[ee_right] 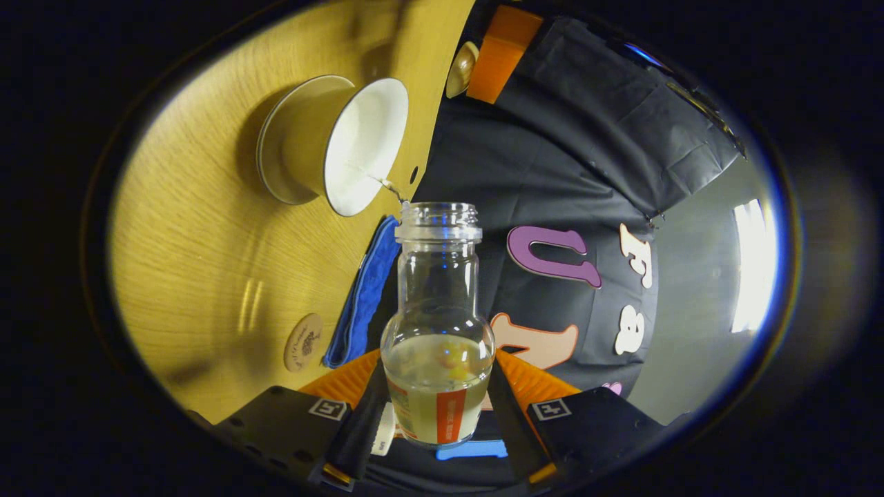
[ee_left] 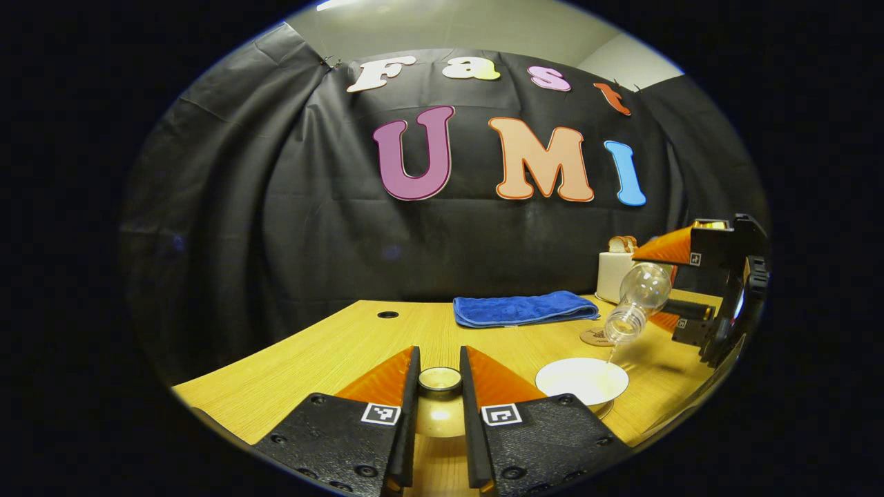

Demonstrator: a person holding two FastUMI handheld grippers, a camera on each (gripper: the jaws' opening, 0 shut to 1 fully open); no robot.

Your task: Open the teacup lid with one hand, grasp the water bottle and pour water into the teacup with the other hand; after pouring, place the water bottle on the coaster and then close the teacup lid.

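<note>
Between left gripper (ee_left: 440, 386) jaws: round glossy teacup lid (ee_left: 440, 379), clamped. Right gripper (ee_right: 436, 407) jaws clamped on clear ribbed-neck glass water bottle (ee_right: 438, 324), tilted, thin stream entering white flared teacup (ee_right: 362, 145) on wood-grain worktop (ee_right: 200, 276). Round coaster (ee_right: 303, 342), blue plush towel (ee_left: 523, 308) near.

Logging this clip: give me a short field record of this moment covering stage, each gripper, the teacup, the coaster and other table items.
stage: pouring under way
left gripper: shut on the teacup lid, held off the cup
right gripper: shut on the water bottle, tipped mouth-down toward the cup
water: thin stream from bottle mouth into the teacup
teacup: open, on its saucer, on the wooden table
coaster: bare, bottle not yet on it
other items: blue cloth; toaster at the back
</note>
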